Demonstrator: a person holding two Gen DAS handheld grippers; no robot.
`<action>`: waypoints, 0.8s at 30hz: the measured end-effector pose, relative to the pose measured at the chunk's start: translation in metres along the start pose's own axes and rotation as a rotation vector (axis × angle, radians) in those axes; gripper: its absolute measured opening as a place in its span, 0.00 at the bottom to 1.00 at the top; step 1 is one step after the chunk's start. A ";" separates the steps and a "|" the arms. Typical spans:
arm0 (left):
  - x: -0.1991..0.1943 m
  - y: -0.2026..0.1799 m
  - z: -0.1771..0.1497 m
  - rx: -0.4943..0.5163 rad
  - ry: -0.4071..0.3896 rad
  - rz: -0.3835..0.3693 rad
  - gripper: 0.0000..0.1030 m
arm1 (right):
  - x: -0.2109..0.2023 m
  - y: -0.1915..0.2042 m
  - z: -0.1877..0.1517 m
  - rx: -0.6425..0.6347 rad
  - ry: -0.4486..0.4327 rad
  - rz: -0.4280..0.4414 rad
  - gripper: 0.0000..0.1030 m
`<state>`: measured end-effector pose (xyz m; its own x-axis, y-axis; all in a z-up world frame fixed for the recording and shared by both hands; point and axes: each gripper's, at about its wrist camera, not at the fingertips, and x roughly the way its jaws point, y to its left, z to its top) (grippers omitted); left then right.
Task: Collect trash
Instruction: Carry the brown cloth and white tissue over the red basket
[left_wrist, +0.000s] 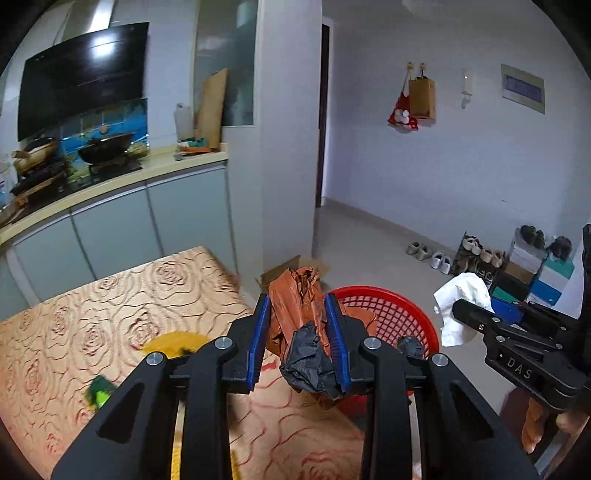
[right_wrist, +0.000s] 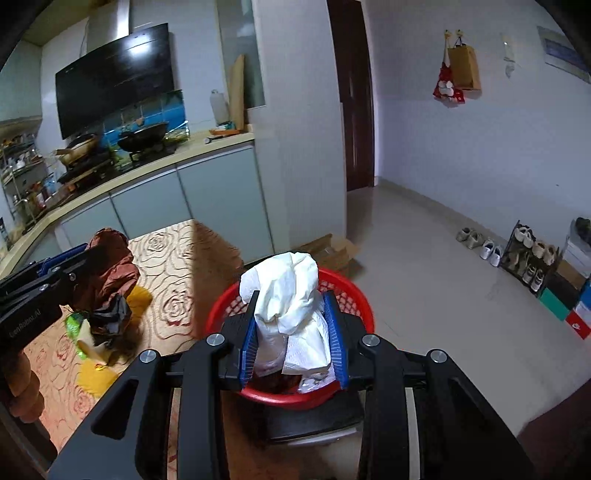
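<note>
My left gripper (left_wrist: 298, 308) is shut on a crumpled orange-brown wrapper (left_wrist: 295, 295) with a scrunched black plastic piece (left_wrist: 308, 360) under it, held over the table's right edge beside the red mesh basket (left_wrist: 391, 314). My right gripper (right_wrist: 291, 306) is shut on a wad of white tissue paper (right_wrist: 288, 295), held above the red basket (right_wrist: 351, 295). In the right wrist view the left gripper (right_wrist: 48, 280) comes in from the left with the brown wrapper (right_wrist: 110, 266). The left wrist view shows the right gripper (left_wrist: 476, 314) at the right with the white tissue (left_wrist: 461, 306).
The table (left_wrist: 110, 302) has a rose-patterned cloth, with a yellow piece (right_wrist: 96, 376) and a green wrapper (right_wrist: 75, 325) on it. A flattened cardboard box (right_wrist: 332, 247) lies on the floor behind the basket. A kitchen counter (left_wrist: 110, 184) stands behind; a shoe rack (right_wrist: 528, 258) lines the right wall.
</note>
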<state>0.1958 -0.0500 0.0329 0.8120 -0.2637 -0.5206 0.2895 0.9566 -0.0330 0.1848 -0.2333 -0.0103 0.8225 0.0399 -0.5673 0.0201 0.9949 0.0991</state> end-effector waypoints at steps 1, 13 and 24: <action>0.006 -0.002 0.001 -0.005 0.004 -0.010 0.28 | 0.002 -0.002 0.001 0.000 0.001 -0.004 0.32; 0.067 -0.018 -0.007 -0.033 0.100 -0.082 0.29 | 0.037 -0.017 0.003 0.016 0.056 -0.018 0.32; 0.118 -0.028 -0.022 -0.026 0.212 -0.118 0.30 | 0.070 -0.025 0.002 0.044 0.124 0.007 0.32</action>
<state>0.2726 -0.1049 -0.0469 0.6484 -0.3444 -0.6789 0.3608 0.9243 -0.1243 0.2430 -0.2555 -0.0513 0.7460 0.0603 -0.6632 0.0423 0.9896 0.1375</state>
